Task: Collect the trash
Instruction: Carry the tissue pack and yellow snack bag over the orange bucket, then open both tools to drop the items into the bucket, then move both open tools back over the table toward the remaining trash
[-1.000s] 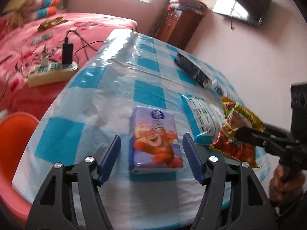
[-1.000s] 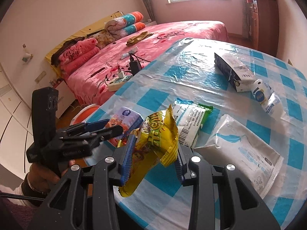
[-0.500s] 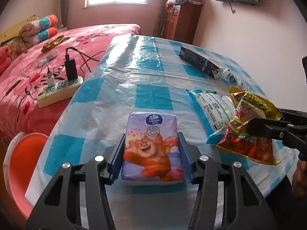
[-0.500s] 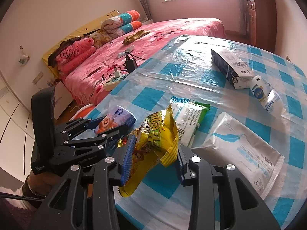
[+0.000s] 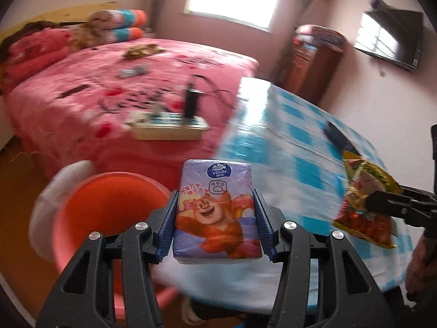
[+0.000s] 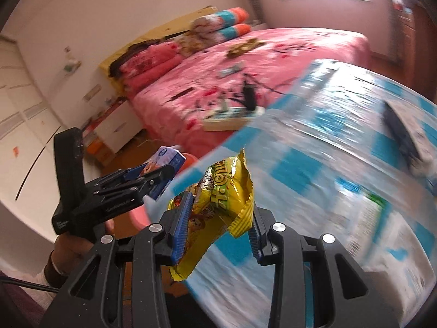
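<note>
While the left claw (image 5: 215, 227) was clamped on the purple cartoon-bear tissue pack (image 5: 217, 213) and the right claw (image 6: 218, 227) on the crinkled yellow foil snack bag (image 6: 218, 207), both were best released only once squarely above the orange plastic bin (image 5: 109, 207) ahead-left.

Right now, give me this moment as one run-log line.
left tongs: shut on tissue pack | right tongs: shut on snack bag | orange bin: beside table, below pack
</note>
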### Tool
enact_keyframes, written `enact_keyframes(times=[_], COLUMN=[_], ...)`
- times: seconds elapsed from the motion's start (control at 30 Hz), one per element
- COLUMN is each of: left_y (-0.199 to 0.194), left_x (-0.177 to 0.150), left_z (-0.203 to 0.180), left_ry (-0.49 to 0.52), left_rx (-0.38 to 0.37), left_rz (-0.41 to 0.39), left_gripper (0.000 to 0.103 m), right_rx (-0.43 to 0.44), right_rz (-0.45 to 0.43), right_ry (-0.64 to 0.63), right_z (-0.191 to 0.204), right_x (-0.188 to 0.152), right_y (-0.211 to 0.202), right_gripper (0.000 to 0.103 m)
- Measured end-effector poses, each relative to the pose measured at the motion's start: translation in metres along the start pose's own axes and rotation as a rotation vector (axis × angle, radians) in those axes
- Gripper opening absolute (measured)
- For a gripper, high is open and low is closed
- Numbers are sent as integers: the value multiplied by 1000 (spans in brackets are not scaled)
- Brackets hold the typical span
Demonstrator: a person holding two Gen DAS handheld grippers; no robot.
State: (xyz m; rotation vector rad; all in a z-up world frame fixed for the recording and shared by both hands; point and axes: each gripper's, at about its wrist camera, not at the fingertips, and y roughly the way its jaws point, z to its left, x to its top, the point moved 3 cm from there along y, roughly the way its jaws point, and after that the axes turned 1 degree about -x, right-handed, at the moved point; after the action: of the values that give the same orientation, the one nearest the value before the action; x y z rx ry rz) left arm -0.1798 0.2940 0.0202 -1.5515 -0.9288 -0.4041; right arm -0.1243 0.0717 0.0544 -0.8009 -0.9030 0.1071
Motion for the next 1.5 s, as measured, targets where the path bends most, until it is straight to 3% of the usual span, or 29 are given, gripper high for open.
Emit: enact_keyframes(times=[0.3, 0.57, 0.6, 0.67, 0.7, 0.73, 0.9, 1.07, 1.27, 1.5], left_y=[-11, 0, 2, 6, 7, 7, 2, -2, -9, -17], left_x=[-3, -15, -17, -19, -21, -22, -23, -21, -19, -11], left_z=[86, 115, 119, 126, 131, 134, 142, 135, 119, 83], left_ry=[-145, -203, -212, -228, -242, -249, -265, -265, -287, -218], left_rx=[151, 186, 199, 233, 269, 282, 319, 290, 193, 119], left_rz=[-12, 28, 34, 46, 52, 51, 37, 1, -110, -170], left_gripper=[53, 54, 55, 66, 78, 82, 89, 90, 91, 91], right_rx=[125, 176, 183, 198, 187, 173, 148, 107, 73, 49], right_rz=[49, 97, 99, 79, 65, 50, 28, 0, -95, -184], right_ry=[-118, -172, -162, -130, -116, -91, 21, 81, 88, 68], right_z=[60, 97, 98, 97, 95, 91, 61, 38, 23, 10], right_x=[32, 46, 48, 54, 56, 58, 58, 50, 35, 24], right_y=[56, 105, 110, 116, 116, 116, 107, 95, 72, 40], right_gripper=[39, 42, 45, 72, 80, 87, 91, 92, 96, 98])
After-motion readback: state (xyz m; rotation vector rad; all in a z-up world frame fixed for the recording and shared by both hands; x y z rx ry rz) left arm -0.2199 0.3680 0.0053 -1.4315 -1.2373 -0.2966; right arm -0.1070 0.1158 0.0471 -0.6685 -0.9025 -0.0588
